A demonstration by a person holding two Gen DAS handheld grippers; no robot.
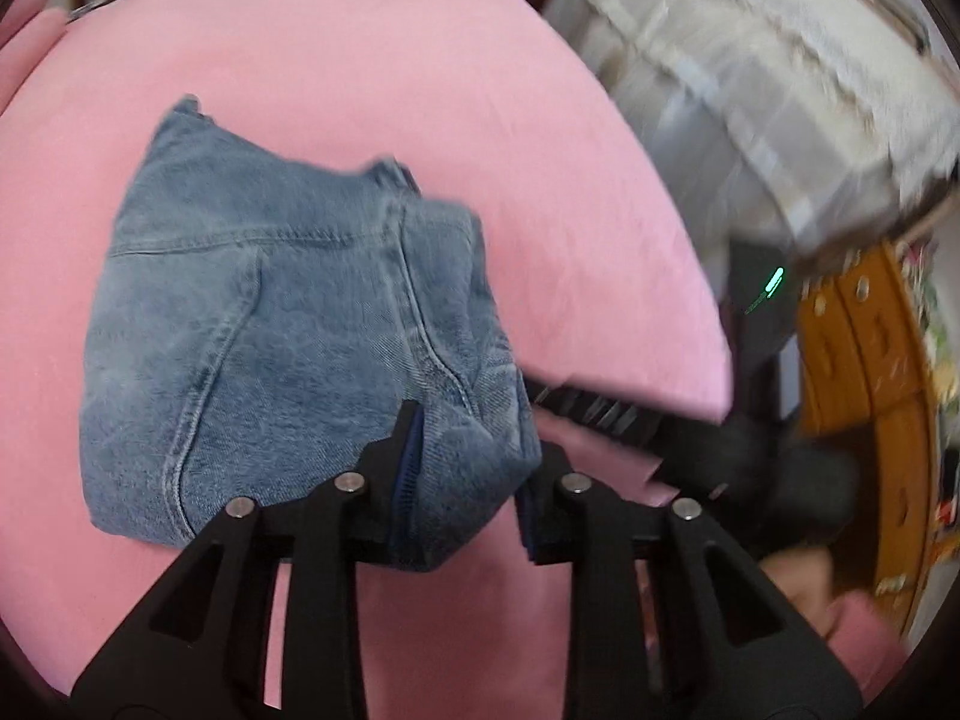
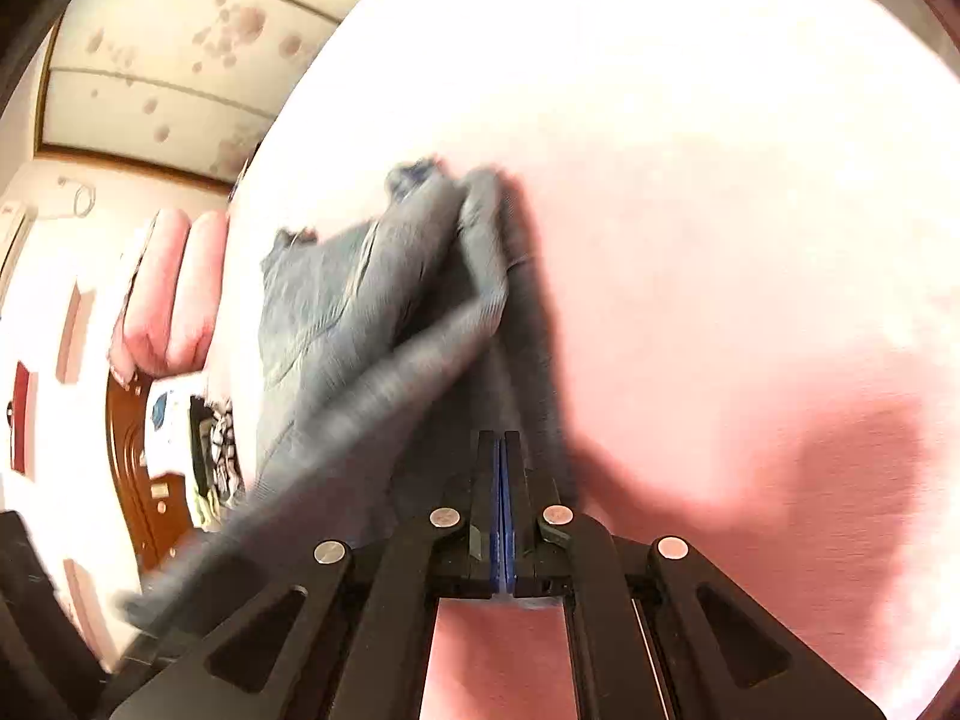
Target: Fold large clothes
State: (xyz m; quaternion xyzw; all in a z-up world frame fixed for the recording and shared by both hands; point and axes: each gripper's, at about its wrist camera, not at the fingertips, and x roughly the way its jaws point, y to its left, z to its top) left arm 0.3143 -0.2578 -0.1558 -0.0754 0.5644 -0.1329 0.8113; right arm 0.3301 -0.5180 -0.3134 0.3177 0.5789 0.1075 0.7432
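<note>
Folded blue jeans (image 1: 270, 324) lie on a pink bed sheet (image 1: 360, 60). My left gripper (image 1: 480, 429) has the thick near corner of the fold between its fingers, which stand a little apart with denim filling the gap from pad to pad. In the right wrist view the jeans (image 2: 336, 300) are blurred, with a fold trailing toward the lower left. My right gripper (image 2: 500, 438) is just right of that cloth, over the sheet (image 2: 720, 180). Its blue pads are pressed flat together with nothing between them.
The bed's edge (image 1: 708, 330) runs down the right side, with a white fringed cloth (image 1: 750, 60) and orange wooden furniture (image 1: 870, 390) beyond it. A hand (image 1: 798, 576) in a pink sleeve (image 1: 864, 654) is at lower right. Pink pillows (image 2: 174, 288) lie by a brown headboard (image 2: 132, 450).
</note>
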